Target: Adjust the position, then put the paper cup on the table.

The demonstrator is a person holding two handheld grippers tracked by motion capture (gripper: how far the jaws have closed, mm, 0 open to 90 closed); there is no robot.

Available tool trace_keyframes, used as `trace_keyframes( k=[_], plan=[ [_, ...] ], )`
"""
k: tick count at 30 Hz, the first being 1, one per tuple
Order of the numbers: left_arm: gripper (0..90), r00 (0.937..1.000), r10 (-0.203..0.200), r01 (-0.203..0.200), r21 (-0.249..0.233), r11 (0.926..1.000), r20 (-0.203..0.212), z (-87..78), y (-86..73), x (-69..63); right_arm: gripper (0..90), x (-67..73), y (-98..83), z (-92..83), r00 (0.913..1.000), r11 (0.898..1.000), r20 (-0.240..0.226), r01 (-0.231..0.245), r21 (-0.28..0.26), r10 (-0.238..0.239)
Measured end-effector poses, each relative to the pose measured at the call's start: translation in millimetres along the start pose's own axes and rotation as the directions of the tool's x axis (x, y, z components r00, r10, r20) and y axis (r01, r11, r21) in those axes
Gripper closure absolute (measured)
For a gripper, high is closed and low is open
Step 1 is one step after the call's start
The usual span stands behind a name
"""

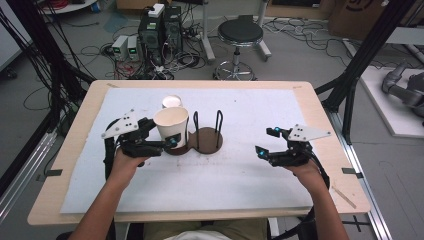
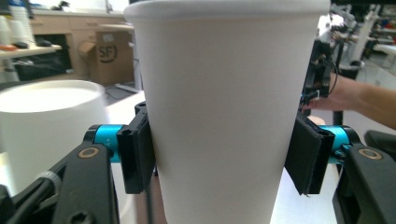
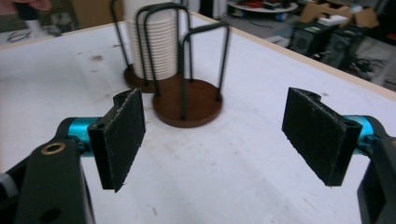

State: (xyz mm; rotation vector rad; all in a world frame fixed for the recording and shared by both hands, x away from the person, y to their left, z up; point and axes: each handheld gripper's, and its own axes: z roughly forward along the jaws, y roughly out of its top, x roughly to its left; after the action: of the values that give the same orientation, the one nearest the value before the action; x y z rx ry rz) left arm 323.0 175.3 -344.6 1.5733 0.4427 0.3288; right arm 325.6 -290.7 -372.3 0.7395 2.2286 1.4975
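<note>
White paper cup [image 1: 171, 126] upright, clamped at its lower wall between the two black pads [image 2: 136, 156] of the left gripper [image 1: 172, 142], rim up and open; seen in the left gripper view [image 2: 224, 107] as a broad white wall pressed from both sides; held just above the left disc of the brown cup holder [image 1: 200, 141] near the middle of the table; lower rim hidden behind the jaws, so contact with the holder cannot be told.

Just behind it, a stack of white cups [image 1: 172, 101] standing in the holder's left bay, ribbed with many rims in the right gripper view [image 3: 152, 44]; right bay of the holder [image 3: 187, 105] a bare brown disc ringed by black wire hoops.

Well apart on the right, right gripper [image 1: 267, 141] hovering over the white mat [image 1: 240, 175], jaws spread wide with nothing between the pads [image 3: 122, 135]; pointed toward the holder.

Wooden table edge [image 1: 75, 150] framing the mat; beyond it, a black stool [image 1: 240, 35] and computer cases [image 1: 160, 30] on the floor among cables.
</note>
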Motion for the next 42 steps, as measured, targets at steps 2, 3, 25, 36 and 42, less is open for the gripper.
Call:
trace_keyframes(
  k=[2,3,25,36,42],
  plan=[
    [35.2,0.9998,-0.006,0.006,-0.018,0.9998,-0.017,-6.8,0.5,3.9,21.9,-4.7,-2.9,-2.3,0.9994,1.000,0.023,-0.027,-0.003,0.027],
    [35.2,0.9995,-0.009,0.008,-0.028,0.9996,-0.029,-10.3,0.8,5.6,21.9,-6.5,-3.7,-2.9,0.9988,0.999,0.033,-0.037,-0.008,0.037],
    [34.1,0.9672,-0.049,0.014,-0.141,0.9899,-0.249,-57.6,4.7,35.1,23.2,-10.0,-7.1,-4.3,0.9980,0.999,0.039,-0.049,-0.007,0.049],
    [34.8,0.9315,-0.088,0.046,-0.127,0.9908,-0.353,-69.5,-29.8,63.4,23.2,-9.6,-7.9,-1.6,0.9982,0.999,0.039,-0.046,0.006,0.046],
    [35.0,0.9177,-0.065,0.034,-0.086,0.9957,-0.392,-68.1,-41.1,79.9,23.2,-11.3,-7.8,2.5,0.9985,0.999,0.031,-0.046,0.004,0.046]
  ],
)
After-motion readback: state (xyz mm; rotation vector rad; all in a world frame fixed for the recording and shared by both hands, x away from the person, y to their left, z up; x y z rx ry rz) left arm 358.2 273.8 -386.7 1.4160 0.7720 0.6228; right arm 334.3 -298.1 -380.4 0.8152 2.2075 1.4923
